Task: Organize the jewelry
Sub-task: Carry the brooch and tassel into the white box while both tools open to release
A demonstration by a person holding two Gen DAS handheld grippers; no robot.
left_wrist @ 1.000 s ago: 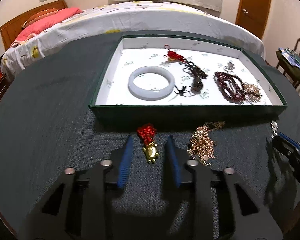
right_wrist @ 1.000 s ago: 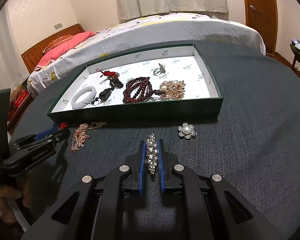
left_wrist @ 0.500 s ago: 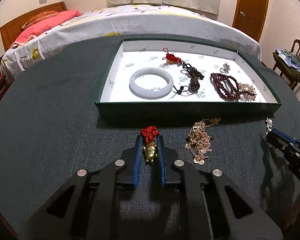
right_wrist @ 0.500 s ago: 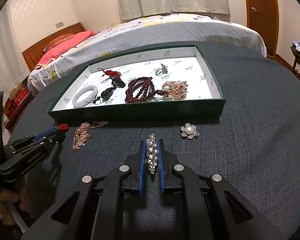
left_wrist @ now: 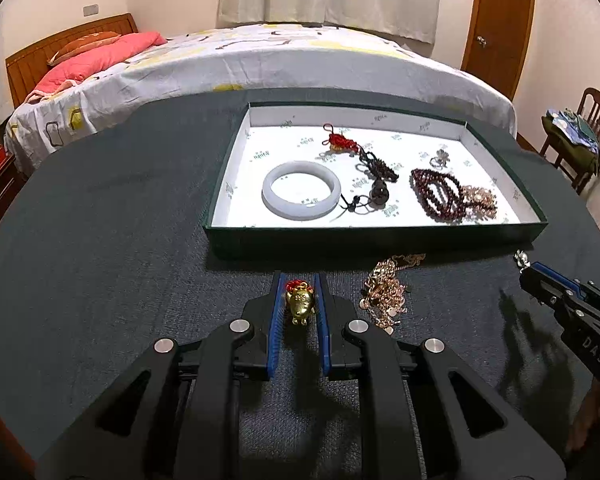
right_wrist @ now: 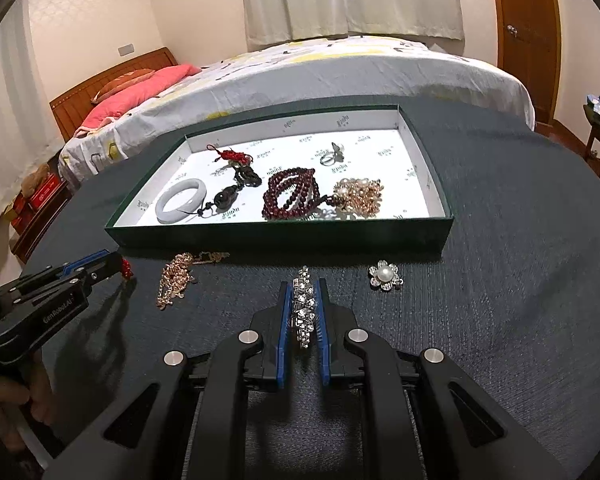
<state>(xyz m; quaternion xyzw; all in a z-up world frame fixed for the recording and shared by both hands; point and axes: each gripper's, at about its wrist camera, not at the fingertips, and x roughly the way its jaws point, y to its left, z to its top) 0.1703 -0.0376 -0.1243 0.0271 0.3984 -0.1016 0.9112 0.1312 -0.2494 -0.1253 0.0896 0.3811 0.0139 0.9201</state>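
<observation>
My left gripper (left_wrist: 299, 280) is shut on a gold charm with a red tassel (left_wrist: 300, 301), lifted above the dark table. My right gripper (right_wrist: 303, 284) is shut on a rhinestone brooch (right_wrist: 304, 306). The green tray (left_wrist: 364, 236) lies ahead, white inside, holding a white bangle (left_wrist: 301, 189), a red-knot pendant (left_wrist: 374, 168), dark red beads (left_wrist: 436, 195), a pearl cluster (left_wrist: 480, 199) and a ring (left_wrist: 439, 159). A gold chain (left_wrist: 384, 292) lies on the table to the right of my left gripper. A pearl flower brooch (right_wrist: 385, 276) lies to the right of my right gripper.
The round table has a dark grey cloth (left_wrist: 100, 240). A bed (left_wrist: 260, 56) stands behind the table. A wooden chair (left_wrist: 580, 136) stands at the far right. The tray also shows in the right wrist view (right_wrist: 284, 236), with the gold chain (right_wrist: 178, 276) in front of it.
My left gripper has closed on the gold charm and lifted it off the table. My right gripper has stayed shut on the rhinestone brooch and risen slightly.
</observation>
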